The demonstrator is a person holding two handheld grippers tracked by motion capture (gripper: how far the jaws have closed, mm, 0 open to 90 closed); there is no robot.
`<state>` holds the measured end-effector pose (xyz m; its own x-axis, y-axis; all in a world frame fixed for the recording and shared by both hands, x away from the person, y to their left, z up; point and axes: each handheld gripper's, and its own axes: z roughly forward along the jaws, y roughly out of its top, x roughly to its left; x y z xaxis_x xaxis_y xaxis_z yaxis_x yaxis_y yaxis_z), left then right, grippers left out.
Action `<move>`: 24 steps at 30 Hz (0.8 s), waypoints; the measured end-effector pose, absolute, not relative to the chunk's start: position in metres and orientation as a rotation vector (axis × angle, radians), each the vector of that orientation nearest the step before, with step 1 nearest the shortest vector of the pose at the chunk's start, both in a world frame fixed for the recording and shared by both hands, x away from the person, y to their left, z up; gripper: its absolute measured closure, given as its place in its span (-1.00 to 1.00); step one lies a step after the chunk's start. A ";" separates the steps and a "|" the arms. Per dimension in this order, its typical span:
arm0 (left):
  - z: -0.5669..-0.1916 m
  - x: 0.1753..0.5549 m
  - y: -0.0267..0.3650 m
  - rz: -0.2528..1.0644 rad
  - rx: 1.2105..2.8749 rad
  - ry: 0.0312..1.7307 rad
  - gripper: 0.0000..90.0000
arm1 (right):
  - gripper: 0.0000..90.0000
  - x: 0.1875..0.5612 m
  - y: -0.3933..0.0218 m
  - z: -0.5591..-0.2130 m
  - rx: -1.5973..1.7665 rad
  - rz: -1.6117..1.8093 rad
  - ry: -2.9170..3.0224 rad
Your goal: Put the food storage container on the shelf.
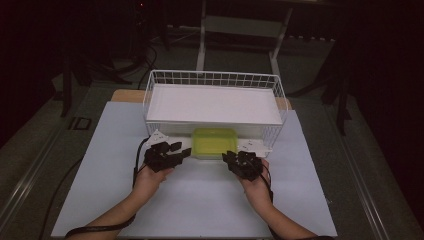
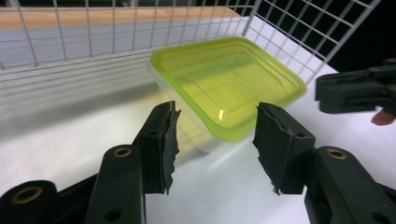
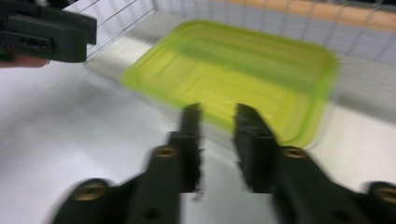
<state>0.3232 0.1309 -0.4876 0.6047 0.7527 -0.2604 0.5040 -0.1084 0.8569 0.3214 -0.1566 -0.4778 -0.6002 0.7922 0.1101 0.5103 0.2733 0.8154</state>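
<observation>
A clear box with a yellow-green lid (image 1: pixel 215 142) lies on the white sheet at the front of a white wire basket (image 1: pixel 215 74), its far end in under the basket's white board. My left gripper (image 1: pixel 181 149) hovers at the box's left front corner, jaws open and empty. In the left gripper view the lid (image 2: pixel 229 84) lies just beyond the gap of the left gripper (image 2: pixel 215 121). My right gripper (image 1: pixel 229 157) is at the box's right front corner. Its own view is blurred: the right gripper (image 3: pixel 217 114) keeps a narrow, empty gap, short of the lid (image 3: pixel 243 70).
A white sheet (image 1: pixel 200 200) covers the table, and a strip of wood (image 1: pixel 125 95) shows behind it. The basket's wire walls (image 2: pixel 289 28) rise close behind and beside the box. Dark floor and frame legs (image 1: pixel 201 45) lie beyond.
</observation>
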 end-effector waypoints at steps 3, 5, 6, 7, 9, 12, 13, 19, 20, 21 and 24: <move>-0.492 0.315 0.131 0.272 1.797 0.998 0.00 | 1.00 0.320 -0.151 -0.483 1.166 1.211 2.277; -0.493 0.310 0.130 0.278 1.815 0.988 -0.07 | 1.00 0.319 -0.148 -0.486 1.164 1.199 2.297; -0.493 0.307 0.129 0.253 1.811 0.972 -0.11 | 1.00 0.319 -0.146 -0.488 1.153 1.187 2.299; -0.493 0.305 0.129 0.261 1.810 0.970 -0.16 | 1.00 0.318 -0.144 -0.490 1.151 1.182 2.301; -0.493 0.300 0.131 0.226 1.815 0.916 -0.23 | 1.00 0.318 -0.142 -0.492 1.162 1.187 2.307; -0.494 0.294 0.132 0.209 1.809 0.867 -0.48 | 1.00 0.319 -0.139 -0.497 1.161 1.178 2.316; -0.494 0.293 0.133 0.208 1.809 0.869 -0.63 | 1.00 0.320 -0.137 -0.499 1.150 1.174 2.321; -0.500 0.286 0.135 0.276 1.810 0.819 -1.00 | 1.00 0.329 -0.128 -0.504 1.129 1.130 2.315; -0.501 0.285 0.135 0.290 1.805 0.816 -1.00 | 1.00 0.330 -0.127 -0.505 1.132 1.128 2.313; -0.502 0.284 0.135 0.293 1.808 0.816 -1.00 | 1.00 0.332 -0.127 -0.506 1.134 1.124 2.313; -0.502 0.283 0.135 0.331 1.818 0.810 -1.00 | 1.00 0.340 -0.125 -0.511 1.175 1.125 2.306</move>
<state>0.2826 0.1354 -0.5024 0.7307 0.6659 -0.1507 0.3702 -0.2010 0.9069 0.3400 -0.1255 -0.5109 -0.6116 0.7883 0.0666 0.5379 0.3526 0.7657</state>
